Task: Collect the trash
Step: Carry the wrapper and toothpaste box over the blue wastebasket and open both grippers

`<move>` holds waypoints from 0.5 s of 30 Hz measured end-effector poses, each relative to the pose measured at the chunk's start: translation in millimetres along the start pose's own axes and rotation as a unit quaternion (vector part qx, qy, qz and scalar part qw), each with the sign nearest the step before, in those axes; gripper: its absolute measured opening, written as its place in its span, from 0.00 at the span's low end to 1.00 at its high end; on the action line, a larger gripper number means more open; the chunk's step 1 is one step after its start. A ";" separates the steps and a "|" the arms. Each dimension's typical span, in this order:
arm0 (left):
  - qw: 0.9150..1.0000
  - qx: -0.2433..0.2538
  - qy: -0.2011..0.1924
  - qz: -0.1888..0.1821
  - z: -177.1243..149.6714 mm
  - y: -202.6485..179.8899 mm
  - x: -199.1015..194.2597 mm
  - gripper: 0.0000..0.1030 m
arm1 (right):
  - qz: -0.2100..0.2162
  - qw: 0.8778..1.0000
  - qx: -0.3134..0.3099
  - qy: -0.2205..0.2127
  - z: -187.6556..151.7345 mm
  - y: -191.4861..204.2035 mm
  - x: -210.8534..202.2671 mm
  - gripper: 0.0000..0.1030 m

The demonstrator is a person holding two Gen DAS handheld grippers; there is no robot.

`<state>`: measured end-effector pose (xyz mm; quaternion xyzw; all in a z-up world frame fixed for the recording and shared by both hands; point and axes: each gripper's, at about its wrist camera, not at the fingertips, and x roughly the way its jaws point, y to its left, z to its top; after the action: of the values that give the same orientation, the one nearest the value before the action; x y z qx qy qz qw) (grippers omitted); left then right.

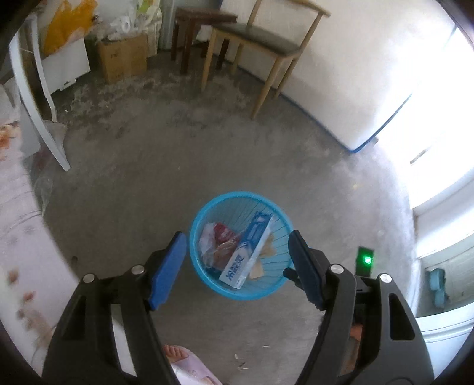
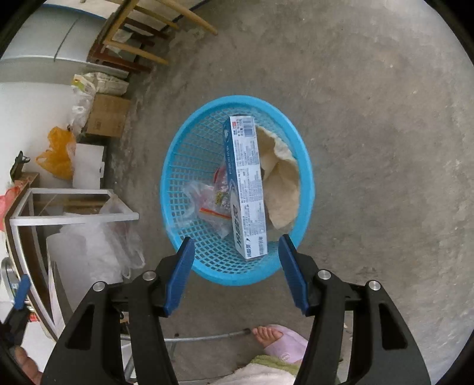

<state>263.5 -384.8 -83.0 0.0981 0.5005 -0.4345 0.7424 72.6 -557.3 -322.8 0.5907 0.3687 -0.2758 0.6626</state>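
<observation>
A blue plastic mesh basket (image 1: 204,213) stands on the concrete floor; it also shows in the right wrist view (image 2: 189,154). Inside lie a long blue-and-white toothpaste box (image 1: 247,251) (image 2: 247,189), a clear plastic wrapper with red print (image 1: 217,241) (image 2: 211,204) and a crumpled beige paper (image 2: 281,183). My left gripper (image 1: 238,247) is open and empty, held above the basket. My right gripper (image 2: 236,253) is open and empty, over the basket's near rim.
A wooden chair (image 1: 266,44) and dark stool (image 1: 201,26) stand at the far wall by a cardboard box (image 1: 123,57) (image 2: 108,115). A white frame table (image 2: 71,207) with plastic bags sits left. The person's slippered foot (image 2: 281,340) is below the grippers.
</observation>
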 end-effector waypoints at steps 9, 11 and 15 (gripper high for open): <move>0.996 -0.008 -0.092 0.006 -39.5 16.9 -144.8 0.73 | 0.024 0.998 -0.058 -0.026 -20.1 11.3 -68.1 0.58; 0.992 -0.019 -0.122 0.015 -66.7 27.7 -188.4 0.78 | 0.042 0.994 -0.090 -0.035 -29.6 22.0 -90.8 0.68; 0.986 -0.053 -0.152 0.043 -130.8 46.2 -248.2 0.80 | 0.073 0.982 -0.168 -0.048 -55.0 51.3 -133.9 0.74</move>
<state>181.7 -145.2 46.5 0.0126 0.3995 -0.3844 0.8321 27.6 -504.7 -185.6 0.4827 0.3335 -0.1889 0.7875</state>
